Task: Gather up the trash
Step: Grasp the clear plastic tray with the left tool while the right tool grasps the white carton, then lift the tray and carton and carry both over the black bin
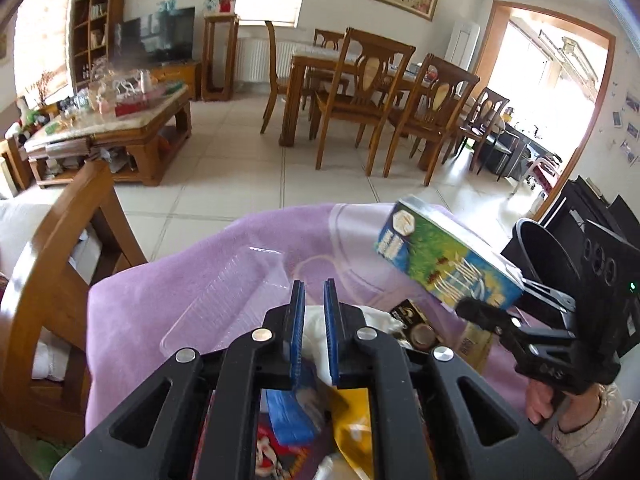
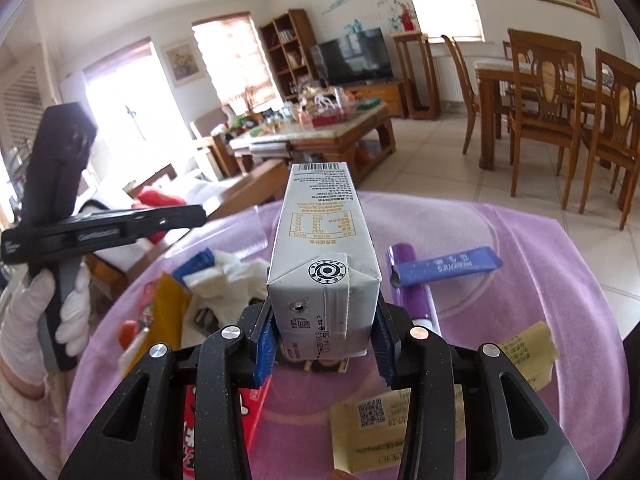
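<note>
1. The right gripper (image 2: 326, 340) points forward and slightly up over a round table draped in a purple cloth (image 2: 520, 260). Its blue-padded fingers (image 2: 266, 340) are clamped on the base end of a milk carton (image 2: 324, 248), which sticks out toward 12 o'clock, clear of the cloth.
2. From the left wrist view, the same carton (image 1: 448, 256) hangs at 2 o'clock, tilted, with the right gripper (image 1: 480, 312) pinching its lower end; a bare hand (image 1: 540, 400) grips the handle at 4 o'clock.
3. The left gripper (image 1: 314, 308) hovers low over the litter, its blue pads apart by a narrow gap and holding nothing. In the right wrist view it sits at 9 o'clock, held by a white-gloved hand (image 2: 60, 308).
4. The carton's underside is white with printed text, a barcode and a folded seam; its upper face shows green grass and blue sky.
5. On the cloth lie a crumpled white tissue (image 2: 228, 276), a clear plastic tray (image 1: 236, 292), a purple tube (image 2: 412, 280), a blue sachet (image 2: 448, 266), a yellow wrapper (image 2: 170, 300) and tan labels (image 2: 368, 424).
</note>
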`<state>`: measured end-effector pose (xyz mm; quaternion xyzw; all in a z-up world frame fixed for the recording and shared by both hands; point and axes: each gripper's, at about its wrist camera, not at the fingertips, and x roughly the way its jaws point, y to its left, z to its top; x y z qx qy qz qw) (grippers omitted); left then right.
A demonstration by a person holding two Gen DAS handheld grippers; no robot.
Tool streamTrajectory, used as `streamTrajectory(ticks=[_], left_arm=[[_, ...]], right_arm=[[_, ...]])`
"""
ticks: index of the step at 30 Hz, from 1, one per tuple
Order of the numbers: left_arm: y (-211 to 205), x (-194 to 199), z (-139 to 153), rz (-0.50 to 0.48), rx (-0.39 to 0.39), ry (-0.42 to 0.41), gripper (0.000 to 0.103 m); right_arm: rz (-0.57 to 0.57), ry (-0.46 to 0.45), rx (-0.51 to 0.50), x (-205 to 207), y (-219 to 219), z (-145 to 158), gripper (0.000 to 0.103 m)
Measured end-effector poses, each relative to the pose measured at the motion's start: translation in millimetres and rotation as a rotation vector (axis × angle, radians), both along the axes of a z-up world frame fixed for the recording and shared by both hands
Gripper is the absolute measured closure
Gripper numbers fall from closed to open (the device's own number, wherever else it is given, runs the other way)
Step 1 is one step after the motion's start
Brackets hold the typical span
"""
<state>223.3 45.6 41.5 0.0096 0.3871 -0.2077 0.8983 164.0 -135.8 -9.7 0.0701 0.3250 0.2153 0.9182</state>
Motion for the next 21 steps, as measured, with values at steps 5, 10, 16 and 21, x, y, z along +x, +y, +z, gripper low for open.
streamTrajectory(ticks=[5, 10, 16, 21], left_arm=[[-6, 1, -1, 0.054, 0.121, -0.022, 0.089], [-16, 39, -31, 0.03, 0.221, 0.088, 0.088], [-27, 66, -43, -0.002, 0.248, 0.107, 0.071], [-22, 71, -43, 0.018, 0.17, 0.154, 0.077]], right_arm=[[-0.018, -0.005, 0.045, -10, -12, 5, 0.063], [-0.022, -0.016, 0.043, -17, -15, 5, 0.063], [0.008, -0.04, -0.006, -18, -1, 2, 0.063], [0.004, -0.028, 0.015, -15, -4, 1, 0.063]])
